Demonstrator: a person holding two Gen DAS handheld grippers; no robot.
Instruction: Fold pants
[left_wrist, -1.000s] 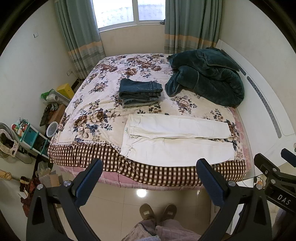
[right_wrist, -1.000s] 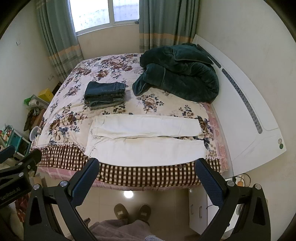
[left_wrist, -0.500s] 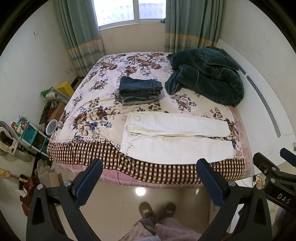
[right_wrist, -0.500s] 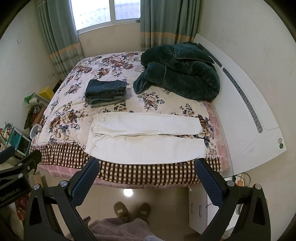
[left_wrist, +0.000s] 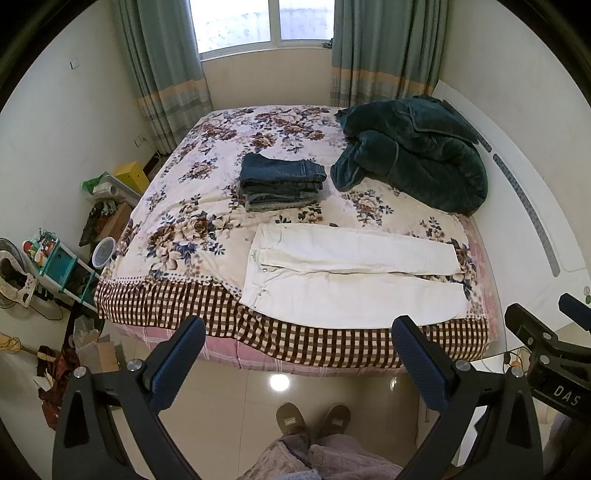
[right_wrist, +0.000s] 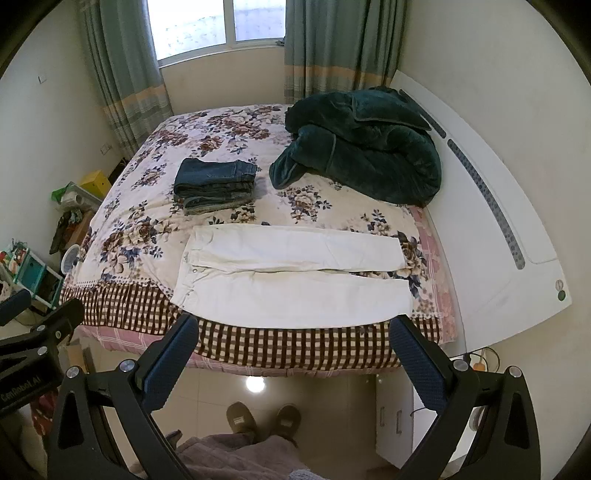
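Observation:
White pants (left_wrist: 351, 273) lie flat on the near edge of the bed, waist to the left, both legs stretched to the right; they also show in the right wrist view (right_wrist: 291, 273). My left gripper (left_wrist: 299, 360) is open and empty, held high over the floor in front of the bed. My right gripper (right_wrist: 293, 356) is open and empty too, at the same height. Both are well short of the pants. The right gripper's body shows at the right edge of the left wrist view (left_wrist: 543, 354).
A stack of folded blue jeans (left_wrist: 282, 181) sits behind the pants. A dark green quilt (left_wrist: 413, 151) is heaped at the far right by the white headboard (left_wrist: 535, 221). Clutter and a small shelf (left_wrist: 59, 266) stand on the floor at left. My slippered feet (left_wrist: 314, 421) stand on tiles.
Both grippers have drifted slightly; the bed sits a little higher in both views. The pants have not moved and both grippers stay open.

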